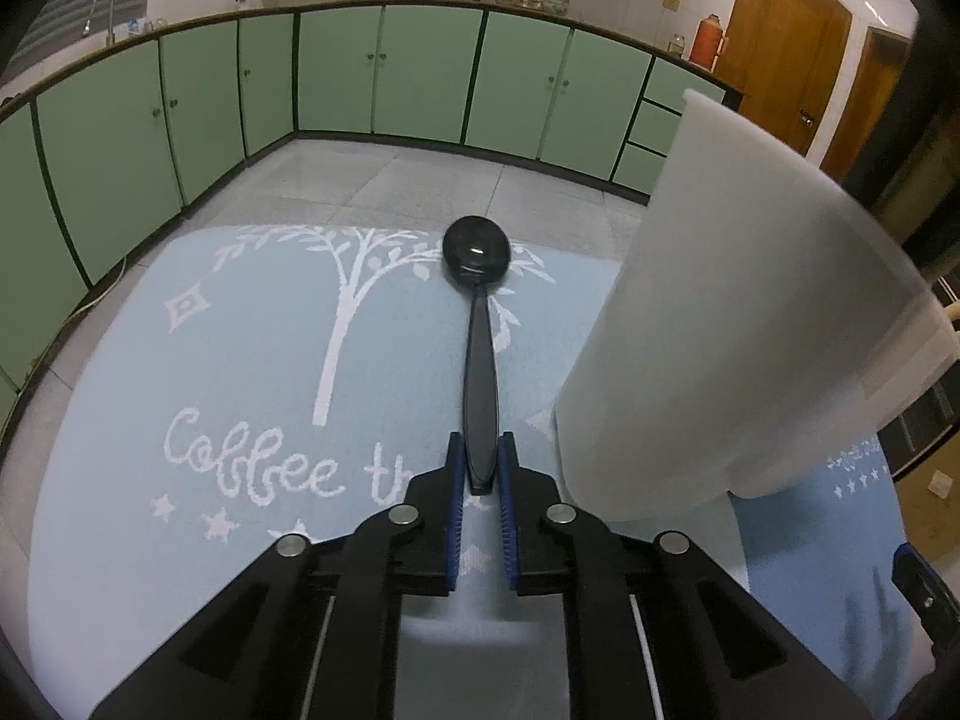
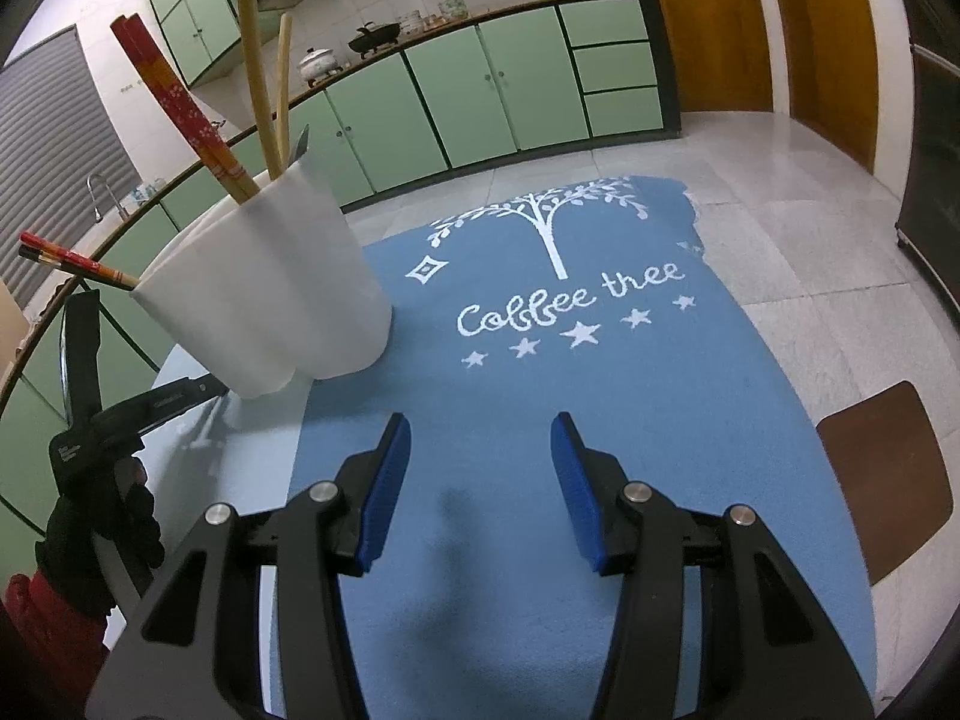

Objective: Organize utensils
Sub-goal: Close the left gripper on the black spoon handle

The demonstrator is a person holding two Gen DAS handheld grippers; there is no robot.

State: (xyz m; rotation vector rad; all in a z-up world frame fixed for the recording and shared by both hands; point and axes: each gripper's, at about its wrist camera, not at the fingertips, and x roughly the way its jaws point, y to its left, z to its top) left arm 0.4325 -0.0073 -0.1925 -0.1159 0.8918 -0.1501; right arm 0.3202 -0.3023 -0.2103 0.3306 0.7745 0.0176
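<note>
My left gripper point(image 1: 480, 456) is shut on the handle end of a black spoon point(image 1: 480, 348), whose bowl points away over the blue "Coffee tree" mat point(image 1: 240, 372). A white plastic utensil holder point(image 1: 750, 324) stands close on the right of the spoon. In the right wrist view the same holder point(image 2: 270, 306) holds red chopsticks point(image 2: 180, 102), bamboo chopsticks point(image 2: 255, 60) and a dark utensil tip. My right gripper point(image 2: 480, 450) is open and empty above the mat point(image 2: 600, 420). The left gripper's body point(image 2: 120, 420) shows at the left edge.
The mats lie on a pale tiled surface point(image 1: 420, 180). Green cabinets point(image 1: 390, 72) run along the back with pots on the counter. A brown square point(image 2: 888, 480) lies right of the mat. Wooden doors point(image 2: 708, 18) stand at the back right.
</note>
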